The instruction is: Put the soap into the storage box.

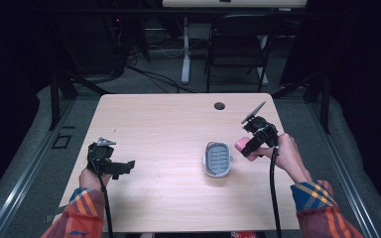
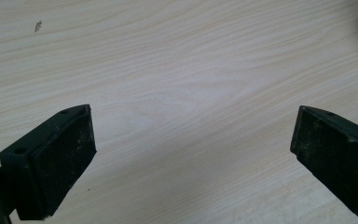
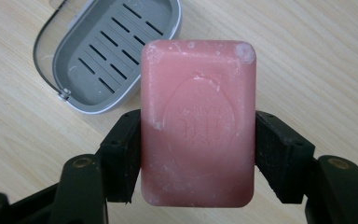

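Left gripper (image 1: 124,166) low over the near-left of the surface (image 1: 168,134), jaws spread wide, nothing between them; bare wood grain beneath. Right gripper (image 3: 196,154) clamped on a pink soap bar (image 3: 198,123), held by its long sides above the surface at near right. Just beside it, toward centre: grey slotted soap dish (image 1: 217,158), empty, nothing blocking it. Farther back, a cable hole (image 1: 220,105) in the surface. Beyond: folding chair (image 1: 238,44), floor cables, dark room.

The pink soap bar (image 3: 198,123) bears an embossed oval stamp, its lettering unreadable.
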The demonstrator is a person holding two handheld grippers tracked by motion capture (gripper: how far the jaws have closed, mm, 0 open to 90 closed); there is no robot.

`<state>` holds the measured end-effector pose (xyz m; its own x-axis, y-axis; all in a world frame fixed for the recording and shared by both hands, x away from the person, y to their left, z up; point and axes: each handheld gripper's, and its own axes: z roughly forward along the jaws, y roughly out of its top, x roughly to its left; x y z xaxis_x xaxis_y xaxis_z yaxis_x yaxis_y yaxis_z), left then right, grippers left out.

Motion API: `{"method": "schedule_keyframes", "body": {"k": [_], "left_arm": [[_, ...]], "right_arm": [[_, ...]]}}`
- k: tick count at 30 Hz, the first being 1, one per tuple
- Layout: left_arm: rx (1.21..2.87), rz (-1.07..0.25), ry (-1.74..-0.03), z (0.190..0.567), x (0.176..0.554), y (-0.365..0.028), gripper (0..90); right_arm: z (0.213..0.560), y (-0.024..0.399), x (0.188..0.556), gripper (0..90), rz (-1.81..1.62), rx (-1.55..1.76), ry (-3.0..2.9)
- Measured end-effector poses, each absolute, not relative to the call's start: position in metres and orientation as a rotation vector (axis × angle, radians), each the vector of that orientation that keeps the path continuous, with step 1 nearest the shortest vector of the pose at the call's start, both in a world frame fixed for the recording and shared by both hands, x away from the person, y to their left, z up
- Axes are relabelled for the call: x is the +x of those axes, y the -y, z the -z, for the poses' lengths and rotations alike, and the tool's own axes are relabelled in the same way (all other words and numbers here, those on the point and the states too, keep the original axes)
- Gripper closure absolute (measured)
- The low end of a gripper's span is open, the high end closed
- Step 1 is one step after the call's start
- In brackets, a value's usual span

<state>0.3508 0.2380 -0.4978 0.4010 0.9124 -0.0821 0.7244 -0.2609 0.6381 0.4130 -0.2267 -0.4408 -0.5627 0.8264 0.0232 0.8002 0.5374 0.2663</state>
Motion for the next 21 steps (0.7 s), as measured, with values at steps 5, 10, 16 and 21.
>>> {"method": "schedule_keyframes", "body": {"k": [5,10,16,21], "left_arm": [[2.064,-0.404,-1.391,0.498,0.351,-0.237,0.0],[2.068,-0.406,-1.387,0.498,0.351,-0.237,0.0],[2.066,-0.404,-1.389,0.498,0.35,-0.237,0.0],[2.066,-0.404,-1.387,0.498,0.351,-0.237,0.0]], "right_arm": [[0.436,0.223,0.415,37.3,-0.362,1.388,-2.676],[0.437,0.218,0.416,37.3,-0.35,1.366,-2.7],[0.438,0.208,0.417,37.3,-0.353,1.354,-2.712],[0.439,0.203,0.419,37.3,-0.357,1.349,-2.715]]}}
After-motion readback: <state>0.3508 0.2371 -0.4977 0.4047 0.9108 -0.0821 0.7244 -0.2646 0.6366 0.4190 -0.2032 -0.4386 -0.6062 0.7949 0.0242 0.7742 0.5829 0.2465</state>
